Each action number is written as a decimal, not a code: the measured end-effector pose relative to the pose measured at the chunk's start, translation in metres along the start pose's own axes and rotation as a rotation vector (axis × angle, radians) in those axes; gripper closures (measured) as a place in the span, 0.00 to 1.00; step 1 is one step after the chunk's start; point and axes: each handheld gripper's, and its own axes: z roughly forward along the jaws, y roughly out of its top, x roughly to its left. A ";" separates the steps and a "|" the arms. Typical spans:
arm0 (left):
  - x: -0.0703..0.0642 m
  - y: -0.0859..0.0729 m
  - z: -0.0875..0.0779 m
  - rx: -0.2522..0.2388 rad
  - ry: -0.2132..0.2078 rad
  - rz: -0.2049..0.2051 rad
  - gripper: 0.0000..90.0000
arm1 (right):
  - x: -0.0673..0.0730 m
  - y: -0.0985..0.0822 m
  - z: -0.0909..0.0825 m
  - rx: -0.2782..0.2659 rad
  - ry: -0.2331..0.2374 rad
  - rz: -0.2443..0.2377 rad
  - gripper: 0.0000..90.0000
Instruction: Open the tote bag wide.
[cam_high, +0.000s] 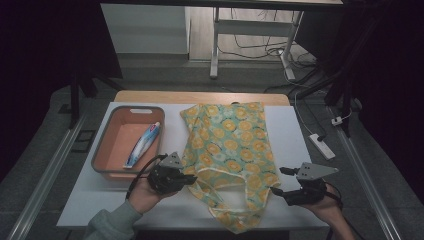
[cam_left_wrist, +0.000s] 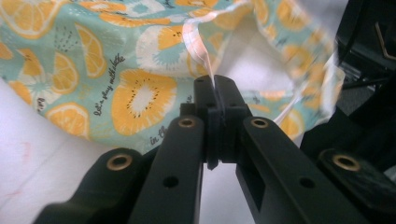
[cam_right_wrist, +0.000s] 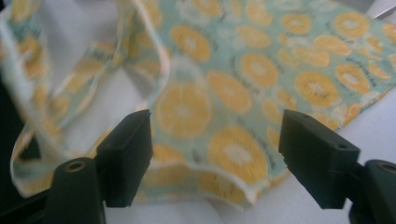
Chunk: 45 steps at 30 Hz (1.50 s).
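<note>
Thin printed cotton, teal with orange slices, makes up the tote bag (cam_high: 230, 150) that lies flat across the middle of the high view, its mouth and handles toward the bottom edge of the frame. It looks light and entirely limp (no stiffness to speak of), so it will likely sag, fold and drag wherever it is not supported, and a single layer can easily slip away from the one beneath it. The piped rim of the mouth and the handle loops seem the best places to take hold, since the doubled hem gives the pads something firmer than the open cloth.

The left gripper (cam_left_wrist: 215, 91) already has such a hold: in the left gripper view its jaws stand fully closed on the bag's pale-edged rim, which rises from between the tips at centre frame, and the mouth gapes open to the upper right. The right gripper (cam_right_wrist: 215, 144) has its jaws spread wide, nothing pinched, the bag's lower corner lying between and beyond them without contact that can be made out.

At the left of the high view, an orange basin (cam_high: 102, 150) holds a tube of toothpaste (cam_high: 143, 144), just beside the bag on the white table (cam_high: 295, 135).
</note>
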 end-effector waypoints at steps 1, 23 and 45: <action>0.002 0.001 -0.003 -0.006 0.005 0.001 0.99 | 0.000 -0.001 0.001 0.020 0.014 -0.007 0.26; 0.021 0.008 -0.023 -0.084 0.007 -0.050 0.99 | 0.016 0.019 0.069 0.200 -0.051 -0.333 0.75; 0.053 0.048 -0.035 -0.200 0.128 -0.069 0.99 | 0.037 0.082 0.010 -0.139 -0.041 -0.196 1.00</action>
